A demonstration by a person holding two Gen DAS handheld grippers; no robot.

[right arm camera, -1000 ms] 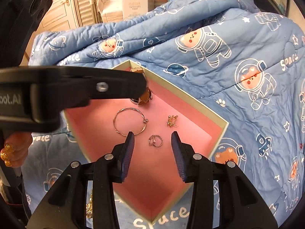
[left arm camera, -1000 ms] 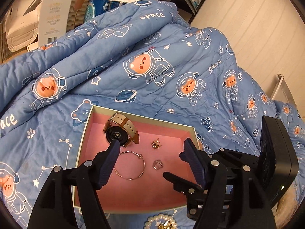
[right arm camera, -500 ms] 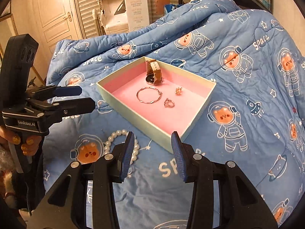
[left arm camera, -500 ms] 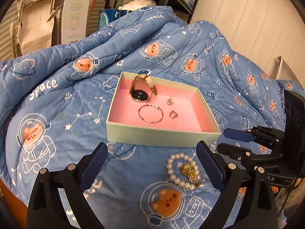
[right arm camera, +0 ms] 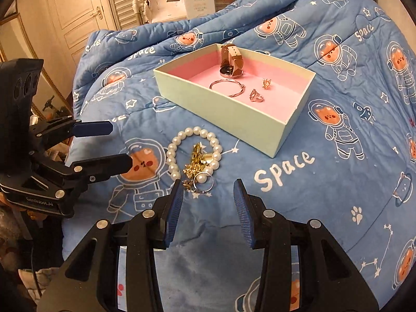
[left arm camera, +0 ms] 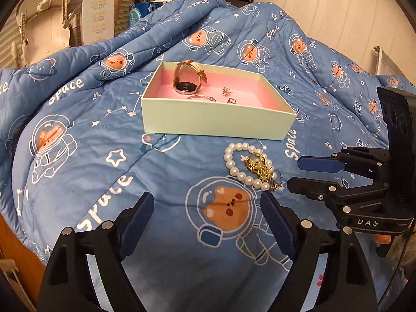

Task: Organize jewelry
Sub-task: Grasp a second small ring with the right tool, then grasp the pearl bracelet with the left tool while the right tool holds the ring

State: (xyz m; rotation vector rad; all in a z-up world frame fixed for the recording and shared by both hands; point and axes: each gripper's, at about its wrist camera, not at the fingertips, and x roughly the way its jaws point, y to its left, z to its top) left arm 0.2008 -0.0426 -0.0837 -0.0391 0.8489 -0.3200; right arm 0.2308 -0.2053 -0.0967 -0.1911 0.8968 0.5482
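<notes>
The right gripper [right arm camera: 208,208] is hovering with jaws apart just short of the pearl bracelet [right arm camera: 193,153] and gold chain [right arm camera: 195,162] lying beside the box [right arm camera: 234,114].

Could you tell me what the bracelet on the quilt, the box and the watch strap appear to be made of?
The bracelet looks like pearl or imitation pearl: round, glossy white beads. The box seems to be matte pale green cardboard with thin, stiff walls and a pink lining. The watch strap looks like tan leather or a lookalike, smooth, with a metal buckle; the pictures cannot settle which.

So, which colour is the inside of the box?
Pink; the box has pale green outer walls. The right wrist view shows it best.
</notes>
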